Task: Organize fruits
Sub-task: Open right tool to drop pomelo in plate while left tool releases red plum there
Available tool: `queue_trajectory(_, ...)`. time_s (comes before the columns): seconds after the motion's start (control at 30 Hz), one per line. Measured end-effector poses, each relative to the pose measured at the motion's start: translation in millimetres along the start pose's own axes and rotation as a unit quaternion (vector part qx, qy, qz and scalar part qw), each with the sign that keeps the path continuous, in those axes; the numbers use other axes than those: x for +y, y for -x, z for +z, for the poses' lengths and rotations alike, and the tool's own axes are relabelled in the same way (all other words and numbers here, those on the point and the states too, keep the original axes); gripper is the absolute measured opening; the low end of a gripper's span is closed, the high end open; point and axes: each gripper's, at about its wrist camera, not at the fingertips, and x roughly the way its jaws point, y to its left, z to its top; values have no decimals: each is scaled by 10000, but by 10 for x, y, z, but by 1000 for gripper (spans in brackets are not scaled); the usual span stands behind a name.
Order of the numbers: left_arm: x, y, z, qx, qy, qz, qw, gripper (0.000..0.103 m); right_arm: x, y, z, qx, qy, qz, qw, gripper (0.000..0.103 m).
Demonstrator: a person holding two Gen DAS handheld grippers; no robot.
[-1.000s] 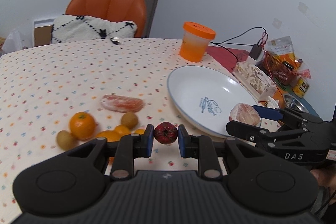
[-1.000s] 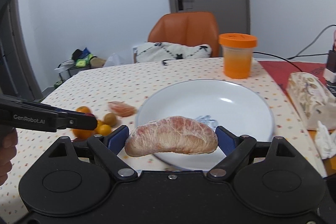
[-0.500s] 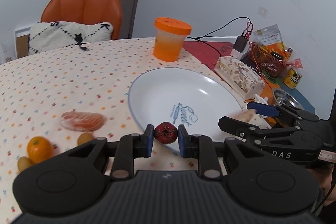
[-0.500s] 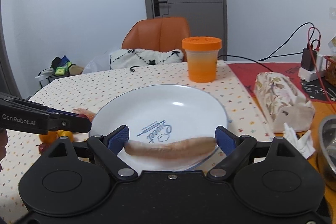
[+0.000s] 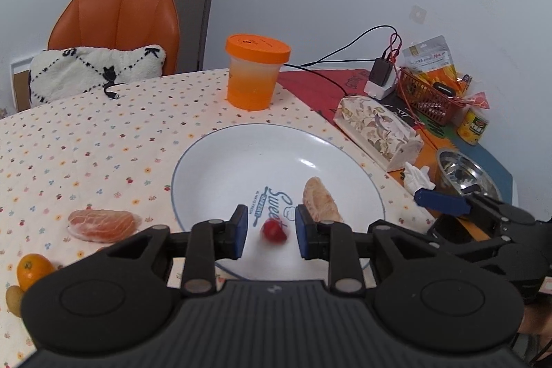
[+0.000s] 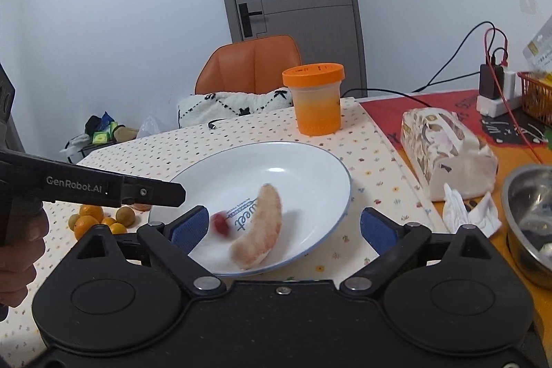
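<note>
The left gripper (image 5: 270, 231) is above the near part of the white plate (image 5: 224, 161), and its blue pads (image 5: 240, 230) stand apart with nothing between them. Just in front of the gap a small red fruit (image 5: 273, 230) is seen, blurred, over the plate floor beside the blue printed word. I cannot tell if it already touches the plate. To the right of it a peeled pomelo segment (image 5: 321, 200) lies in the plate, pale pink with white skin. The right gripper (image 6: 284, 228) is spread wide and holds nothing; the segment lies in front of it, and the red fruit is near its left pad.

Left of the left gripper, on the dotted tablecloth (image 5: 86, 133), lies another peeled segment (image 5: 103, 225), more orange-pink, and at the edge one mandarin (image 5: 32, 268) with a small brownish fruit (image 5: 13, 299) beside it.

Only the right wrist view shows the whole heap of mandarins (image 6: 89, 219) behind the left gripper's arm, and a hand (image 6: 17, 250) on its handle. Only the left wrist view shows the yellow can (image 5: 476, 126). Both show the orange-lidded jar (image 5: 255, 75), the tissue pack (image 5: 376, 130) and the steel bowl (image 5: 462, 171).
</note>
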Motion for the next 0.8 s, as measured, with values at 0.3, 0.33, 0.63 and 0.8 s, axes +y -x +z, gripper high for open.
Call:
queue_trajectory(0.3,145,283,-42,-260,5,444,9987,77,75,31,-4,-34,-175,125,9998,103)
queue_trajectory(0.33,169,327,-46,-328,2,527,9981,82,77,29,1,-34,-212,139,9997,103)
queue_trajectory(0.63,419,636,-107,-663,239,1024,9922,92,190,20,21,-48,-303,228,9993,103)
queue_trajectory(0.8,509,756,-169,-745,304,1190,9896,94,259,4,29,-21,-349,244,9991,103)
